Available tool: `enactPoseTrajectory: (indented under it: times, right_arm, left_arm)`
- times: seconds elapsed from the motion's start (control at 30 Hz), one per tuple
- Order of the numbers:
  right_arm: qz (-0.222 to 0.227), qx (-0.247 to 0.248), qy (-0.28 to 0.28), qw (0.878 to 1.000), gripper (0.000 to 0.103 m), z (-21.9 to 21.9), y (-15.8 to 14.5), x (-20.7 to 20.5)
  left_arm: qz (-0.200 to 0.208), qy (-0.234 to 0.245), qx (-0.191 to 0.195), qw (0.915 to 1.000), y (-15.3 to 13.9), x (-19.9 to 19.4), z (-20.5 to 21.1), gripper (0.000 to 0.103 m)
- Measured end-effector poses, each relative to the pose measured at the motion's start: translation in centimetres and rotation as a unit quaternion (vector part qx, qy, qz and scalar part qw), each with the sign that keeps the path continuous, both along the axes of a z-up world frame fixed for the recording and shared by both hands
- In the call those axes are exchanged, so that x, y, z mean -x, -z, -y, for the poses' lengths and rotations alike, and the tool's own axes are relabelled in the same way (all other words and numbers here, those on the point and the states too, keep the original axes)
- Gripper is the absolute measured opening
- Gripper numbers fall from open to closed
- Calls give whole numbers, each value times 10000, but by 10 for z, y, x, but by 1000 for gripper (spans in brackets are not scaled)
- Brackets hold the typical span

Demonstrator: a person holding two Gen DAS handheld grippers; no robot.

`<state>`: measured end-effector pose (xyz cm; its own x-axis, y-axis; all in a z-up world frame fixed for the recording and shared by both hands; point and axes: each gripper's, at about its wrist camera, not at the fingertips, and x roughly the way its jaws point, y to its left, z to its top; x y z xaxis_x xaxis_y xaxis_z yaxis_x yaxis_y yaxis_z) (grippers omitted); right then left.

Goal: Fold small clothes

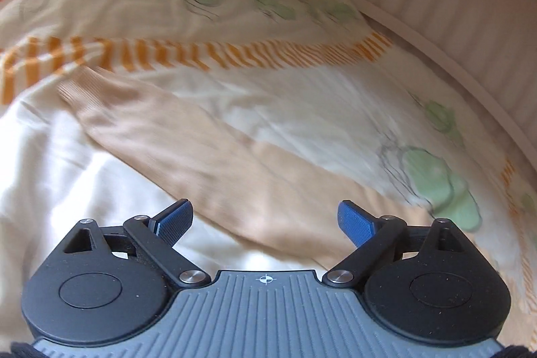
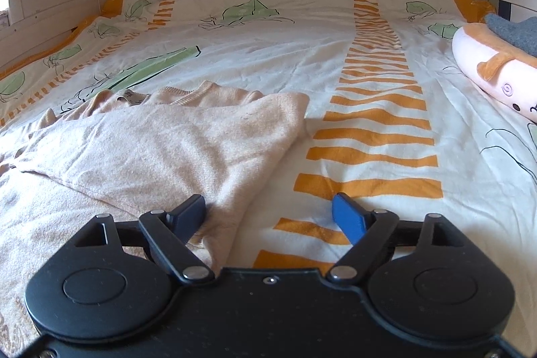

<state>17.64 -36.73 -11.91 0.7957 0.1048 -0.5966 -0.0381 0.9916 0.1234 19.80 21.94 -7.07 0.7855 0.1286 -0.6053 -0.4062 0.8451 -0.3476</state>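
While the pale peach knitted sweater (image 2: 161, 136) lies partly folded near the front edge of the leaf-printed bedspread (image 2: 302, 32), both the left gripper (image 1: 265, 223) and right gripper (image 2: 268, 213) gape empty, so I judge 1 fold done and a fresh grasp next.

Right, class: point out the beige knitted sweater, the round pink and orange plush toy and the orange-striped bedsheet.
Beige knitted sweater (image 2: 174, 140): right wrist view, folded-over front panel.
Round pink and orange plush toy (image 2: 486, 69): right wrist view, pink side.
Orange-striped bedsheet (image 2: 372, 123): right wrist view, one orange stripe.

No readable text; neck tag (image 2: 128, 95) on sweater (image 2: 161, 136) illegible (too small).
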Motion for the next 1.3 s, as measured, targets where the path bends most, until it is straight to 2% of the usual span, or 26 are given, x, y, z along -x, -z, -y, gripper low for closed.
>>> enactPoseTrajectory:
  times: [0.1,0.23,0.3,0.5,0.63,0.67,0.7,0.73,0.77,0.83,0.93,1.03,1.2,1.3]
  right_arm:
    - [14,87,37,10000,85,-2,0,1]
    - [-10,238,105,9997,89,-5,1,0]
    - [-48,338,149,9993,92,-7,1,-2]
    - [-129,463,242,9986,97,-9,3,-5]
    - [-131,534,274,9981,99,-11,4,-5]
    - [-127,538,276,9981,99,-11,4,-4]
    - [-125,542,279,9981,99,-11,4,-5]
    - [-125,551,284,9980,99,-11,4,-4]
    - [-120,554,286,9980,99,-11,4,-4]
    - [-126,553,285,9980,99,-12,3,-4]
    - [-136,511,285,9982,99,-11,3,-5]
    - [-187,423,291,9985,99,-8,0,-6]
    - [-314,66,444,9985,99,6,-14,-11]
    - [-10,-148,914,9957,99,19,-39,-3]
  left_arm:
    - [-85,-263,-18,9996,6,-5,-28,95]
    - [-89,-544,361,9978,26,-5,-58,95]
    - [97,-549,355,9978,30,-5,-61,102]
    - [91,-526,-65,9986,34,-16,-50,102]
    - [268,-735,147,9968,34,-13,-54,100]
    - [255,-789,153,9964,34,-13,-55,90]
    - [246,-865,100,9959,33,-13,-55,58]
    - [196,-944,52,9953,34,-13,-55,36]
    - [119,-945,113,9954,36,-14,-57,7]
    - [234,-878,236,9956,36,-12,-58,6]
    - [590,-683,-165,9958,18,-7,-43,5]
    - [948,-190,-522,9939,-7,-3,-17,5]
    - [1383,730,-992,9827,-49,5,48,5]
    - [1539,1397,-1119,9717,-64,1,98,6]
